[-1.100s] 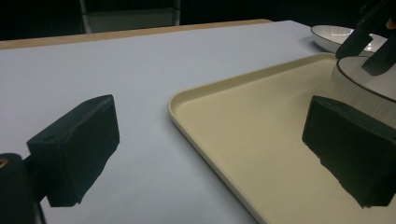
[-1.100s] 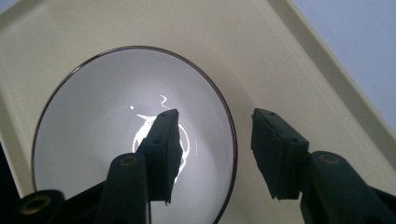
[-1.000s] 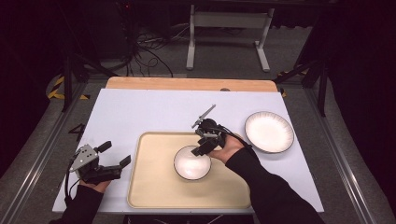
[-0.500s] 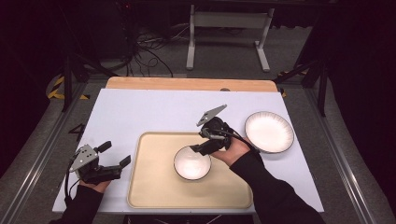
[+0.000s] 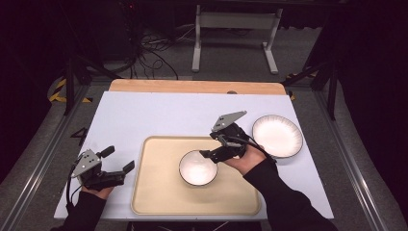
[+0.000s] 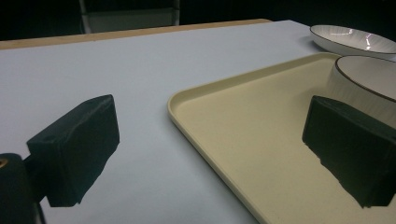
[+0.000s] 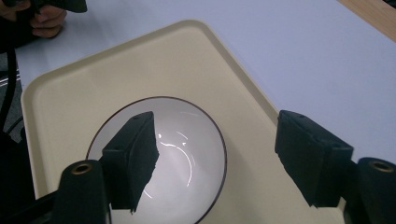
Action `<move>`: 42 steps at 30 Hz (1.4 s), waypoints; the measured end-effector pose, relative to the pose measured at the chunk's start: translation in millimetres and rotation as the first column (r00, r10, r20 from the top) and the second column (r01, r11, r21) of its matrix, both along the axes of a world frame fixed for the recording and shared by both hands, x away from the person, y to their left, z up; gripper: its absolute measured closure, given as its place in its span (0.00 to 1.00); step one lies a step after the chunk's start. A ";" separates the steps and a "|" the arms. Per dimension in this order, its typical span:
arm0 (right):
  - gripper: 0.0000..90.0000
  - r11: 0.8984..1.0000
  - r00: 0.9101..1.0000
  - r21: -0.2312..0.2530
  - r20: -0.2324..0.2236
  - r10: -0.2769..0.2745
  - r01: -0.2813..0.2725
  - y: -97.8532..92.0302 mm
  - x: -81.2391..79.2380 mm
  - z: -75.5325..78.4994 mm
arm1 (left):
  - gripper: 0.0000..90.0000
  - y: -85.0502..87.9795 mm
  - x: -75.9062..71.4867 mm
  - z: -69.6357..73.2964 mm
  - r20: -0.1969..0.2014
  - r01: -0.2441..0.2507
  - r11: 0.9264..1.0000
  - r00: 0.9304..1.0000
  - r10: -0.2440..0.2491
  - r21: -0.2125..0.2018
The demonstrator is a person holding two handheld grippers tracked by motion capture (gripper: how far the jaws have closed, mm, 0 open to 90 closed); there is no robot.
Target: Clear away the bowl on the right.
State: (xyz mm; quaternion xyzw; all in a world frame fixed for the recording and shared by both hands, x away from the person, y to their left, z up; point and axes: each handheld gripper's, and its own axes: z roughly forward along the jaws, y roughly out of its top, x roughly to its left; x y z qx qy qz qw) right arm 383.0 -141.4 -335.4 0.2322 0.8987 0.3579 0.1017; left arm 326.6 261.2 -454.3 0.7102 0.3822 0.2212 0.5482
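High view shows the right gripper [image 5: 208,155], jaws just opening (nothing between them), at 3 o'clock of the small round white bowl [image 5: 197,168] on the beige plastic tray [image 5: 159,192]; the left gripper [image 5: 129,171] rests with jaws apart.

We look into a lab-like recording space: a white-covered table [image 5: 159,115] stands on grey carpet, dark curtains close the left and right sides, loose cables [image 5: 149,50] sprawl on the far floor beside a metal stand [image 5: 234,36], and yellow-black hazard tape [image 5: 60,91] marks the left floor.
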 end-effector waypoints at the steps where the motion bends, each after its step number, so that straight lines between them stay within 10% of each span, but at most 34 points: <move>1: 0.32 1.000 1.000 0.003 0.000 -0.003 0.003 -3.0 -1.4 0.0 | 0.05 -0.1 0.0 0.0 0.000 0.000 1.000 1.000 0.000 0.000; 21: 0.00 0.988 0.988 0.066 0.061 -0.144 0.140 -71.9 -19.1 -1.7 | 0.05 -2.3 -0.2 -0.2 0.004 -0.006 1.000 1.000 0.006 0.009; 32: 0.00 0.974 0.978 0.167 0.118 -0.174 0.153 -112.0 -27.1 -6.0 | 0.05 -2.4 -0.6 -0.1 0.007 0.000 1.000 1.000 0.000 0.012; 42: 0.00 0.949 0.941 0.286 0.262 -0.214 0.136 -141.9 -34.8 -14.9 | 0.05 -2.8 -0.7 0.0 0.007 -0.001 1.000 1.000 0.001 0.016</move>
